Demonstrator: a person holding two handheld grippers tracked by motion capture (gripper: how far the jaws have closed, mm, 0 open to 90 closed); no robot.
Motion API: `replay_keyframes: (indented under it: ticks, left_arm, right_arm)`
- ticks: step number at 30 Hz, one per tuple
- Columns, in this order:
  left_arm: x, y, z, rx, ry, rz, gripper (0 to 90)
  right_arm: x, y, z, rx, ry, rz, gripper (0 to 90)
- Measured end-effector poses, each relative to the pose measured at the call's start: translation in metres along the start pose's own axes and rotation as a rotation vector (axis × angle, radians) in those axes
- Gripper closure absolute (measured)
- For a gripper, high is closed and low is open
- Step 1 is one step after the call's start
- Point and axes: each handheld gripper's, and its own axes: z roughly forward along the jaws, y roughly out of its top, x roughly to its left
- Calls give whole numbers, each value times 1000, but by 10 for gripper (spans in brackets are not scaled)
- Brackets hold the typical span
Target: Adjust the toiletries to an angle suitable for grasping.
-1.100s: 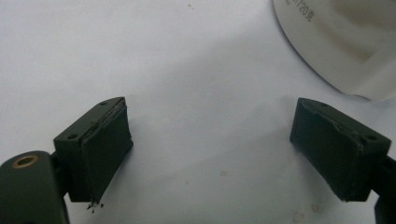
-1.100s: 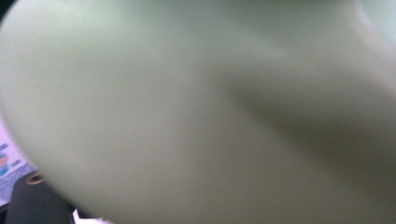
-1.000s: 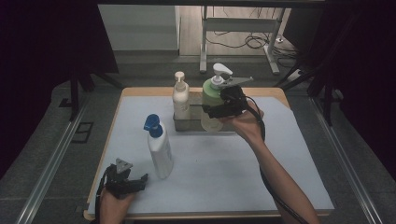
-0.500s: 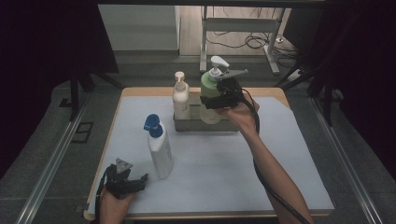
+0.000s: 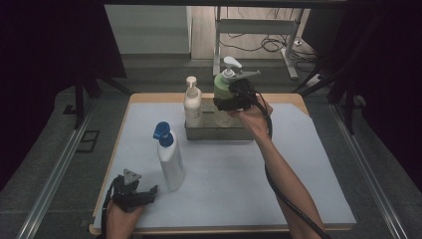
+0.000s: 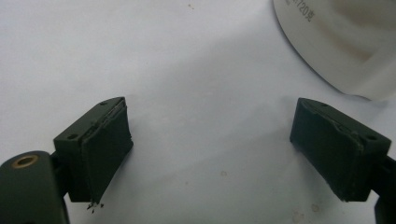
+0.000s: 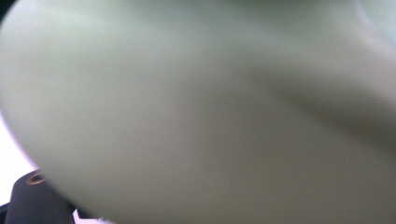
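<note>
Broadly, the white mat (image 5: 224, 179) leaves open room near the person. At its far edge, the metal tray (image 5: 219, 133) holds an upright green pump bottle (image 5: 223, 92); the right gripper (image 5: 234, 99) is clamped on its side. Nearby, the left gripper (image 6: 210, 149) rests spread beside the blue-capped bottle (image 5: 169, 159).
</note>
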Motion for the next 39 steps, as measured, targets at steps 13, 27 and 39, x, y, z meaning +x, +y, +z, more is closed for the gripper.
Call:
replay_keyframes:
  ticks: [13, 27, 39]
  left_arm:
    - [0, 0, 0, 1, 0, 1, 121]
    - [0, 0, 0, 1, 0, 1, 121]
    - [0, 0, 0, 1, 0, 0, 121]
  right_arm:
    - [-3, -8, 15, 6, -7, 5, 122]
    - [-6, -21, 28, 41, -5, 11, 122]
    - [-7, -34, 38, 77, 7, 17, 123]
